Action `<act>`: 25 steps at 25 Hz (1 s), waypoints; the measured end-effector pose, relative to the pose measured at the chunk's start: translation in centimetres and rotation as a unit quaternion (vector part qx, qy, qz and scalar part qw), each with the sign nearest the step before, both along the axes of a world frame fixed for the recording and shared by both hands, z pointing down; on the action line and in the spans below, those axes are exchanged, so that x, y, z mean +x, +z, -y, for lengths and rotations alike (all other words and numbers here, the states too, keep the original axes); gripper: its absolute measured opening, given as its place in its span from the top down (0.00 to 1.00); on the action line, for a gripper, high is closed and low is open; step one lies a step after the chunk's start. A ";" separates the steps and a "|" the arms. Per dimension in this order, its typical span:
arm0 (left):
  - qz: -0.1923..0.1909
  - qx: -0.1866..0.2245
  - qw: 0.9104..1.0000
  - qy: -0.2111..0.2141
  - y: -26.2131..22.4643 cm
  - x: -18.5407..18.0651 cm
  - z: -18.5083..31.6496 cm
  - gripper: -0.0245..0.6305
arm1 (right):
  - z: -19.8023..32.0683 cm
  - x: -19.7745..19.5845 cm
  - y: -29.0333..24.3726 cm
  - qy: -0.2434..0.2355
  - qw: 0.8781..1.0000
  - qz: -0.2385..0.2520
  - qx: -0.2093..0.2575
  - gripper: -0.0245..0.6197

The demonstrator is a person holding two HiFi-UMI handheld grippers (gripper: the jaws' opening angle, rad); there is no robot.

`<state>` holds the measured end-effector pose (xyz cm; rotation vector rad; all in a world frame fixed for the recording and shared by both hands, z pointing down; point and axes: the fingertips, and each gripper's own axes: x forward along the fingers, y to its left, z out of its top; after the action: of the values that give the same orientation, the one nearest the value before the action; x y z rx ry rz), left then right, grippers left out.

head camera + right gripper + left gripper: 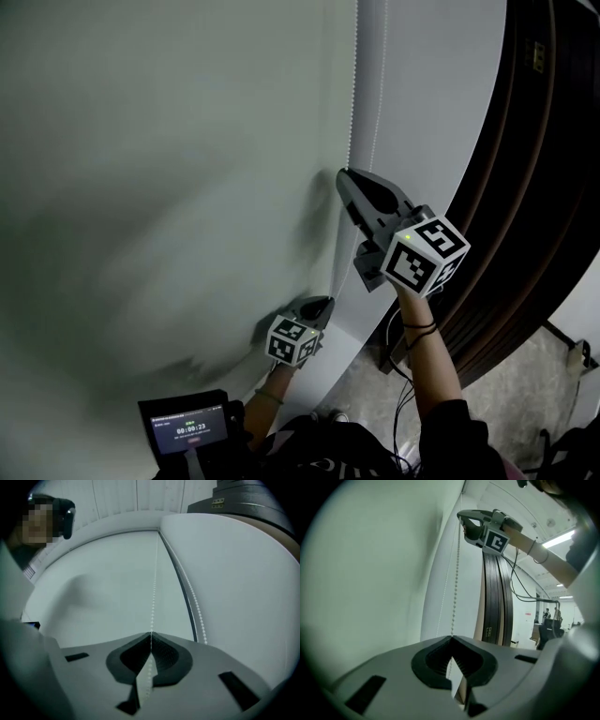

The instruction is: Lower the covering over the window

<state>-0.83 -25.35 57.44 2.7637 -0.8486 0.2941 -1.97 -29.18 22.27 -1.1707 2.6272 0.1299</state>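
Roller blind (169, 141): pale sheet spreading left of the bead chain (352, 103) and filling most of the head view. Bottom hem not visible, so remaining travel unknown. Likely risk: running hard into the end stop with no sight of the hem.

Dark curved panels (525, 187): stacked right of the bead chain, well apart from it. Little danger here unless a swing goes wide.

Right gripper (345, 178): high on the bead chain, fingers pressed fully together on one strand, with beads leading up out of the tip. Probable risk: dragging outward from the blind instead of straight down, and derailing beads at the mechanism above, out of view.

Left gripper (326, 302): lower on the bead chain, fingers shut tight on it too, seemingly on the same strand. Probable risk: with both clamped on one strand, a downward pull from above making only slack between them.

Bead chain: two strands hanging side by side along the blind's right edge. Possible risks: hauling the wrong strand and raising the blind, slipping bead by bead through the fingers, or snapping under a jerk.
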 end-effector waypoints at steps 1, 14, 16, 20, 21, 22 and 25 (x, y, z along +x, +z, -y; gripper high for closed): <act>0.017 -0.011 1.000 0.008 0.7 0.3 -0.2 0.96 | 0.2 0.3 0.7 0.006 1.000 -0.004 -0.005 0.94; 0.114 -0.185 0.975 0.041 17.8 -2.9 -7.4 0.95 | 0.8 2.0 28.8 0.094 0.977 -0.067 -0.182 0.94; 0.105 -0.175 0.978 0.040 17.0 -3.1 -8.6 0.95 | -0.8 1.7 30.6 0.099 0.974 -0.073 -0.192 0.94; 0.087 -0.158 0.983 0.038 15.3 -2.7 -8.7 0.95 | -1.6 1.5 36.9 0.100 0.956 -0.106 -0.256 0.94; 0.083 -0.154 0.984 0.038 15.1 -2.6 -8.6 0.95 | -1.9 1.6 39.0 0.101 0.949 -0.112 -0.276 0.94; 0.079 -0.150 0.985 0.039 14.9 -2.5 -8.5 0.95 | -2.2 1.9 40.7 0.103 0.945 -0.111 -0.291 0.94; 0.062 -0.139 0.988 0.036 13.9 -2.3 -8.1 0.95 | -2.7 2.9 42.1 0.119 0.943 -0.072 -0.301 0.94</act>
<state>-3.16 -17.30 71.37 2.5388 -0.6765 0.5594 0.97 -26.45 64.36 -1.7239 2.7217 -0.6094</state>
